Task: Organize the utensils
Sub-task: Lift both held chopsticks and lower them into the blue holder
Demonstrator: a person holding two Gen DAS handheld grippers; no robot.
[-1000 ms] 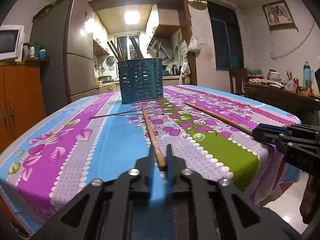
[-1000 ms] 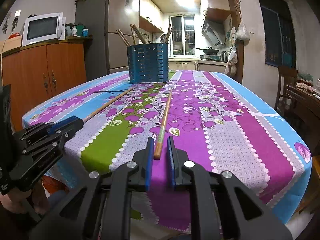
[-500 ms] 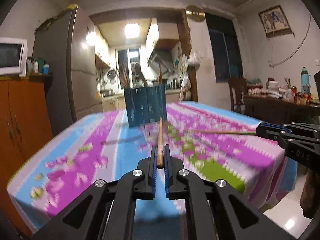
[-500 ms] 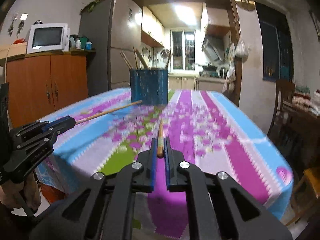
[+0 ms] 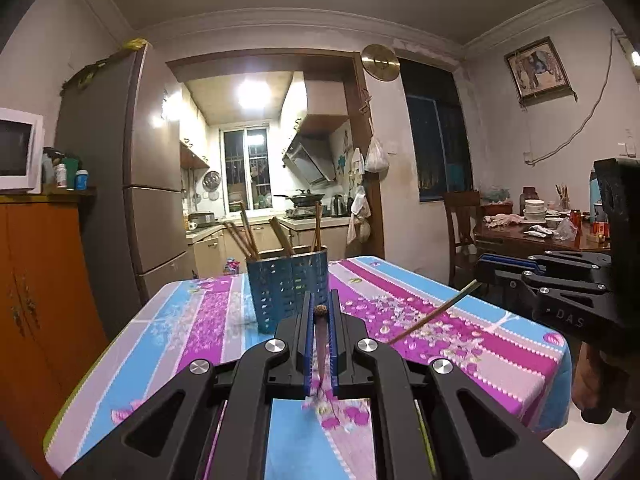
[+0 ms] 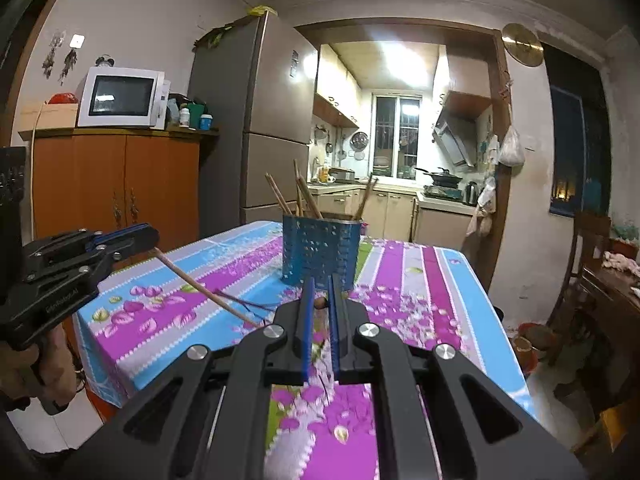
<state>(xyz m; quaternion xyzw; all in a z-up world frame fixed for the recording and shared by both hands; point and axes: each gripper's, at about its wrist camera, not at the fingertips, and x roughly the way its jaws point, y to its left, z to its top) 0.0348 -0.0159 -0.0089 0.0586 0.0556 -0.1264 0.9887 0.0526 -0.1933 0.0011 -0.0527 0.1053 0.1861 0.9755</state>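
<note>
Utensil holder sits on the table straight ahead of both jaws, several chopsticks standing in it. Each jaw pair pinches 1 chopstick, fridge behind-left.

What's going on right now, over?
Left gripper and right gripper each shut on a chopstick. Blue holder ahead, already holding several. Nothing in between.

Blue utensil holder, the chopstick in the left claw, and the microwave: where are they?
Blue utensil holder (image 5: 287,294): left wrist view, perforated front wall.
Chopstick in the left claw (image 6: 200,285): right wrist view, mid-shaft.
Microwave (image 6: 122,97): right wrist view, dark door window.
</note>
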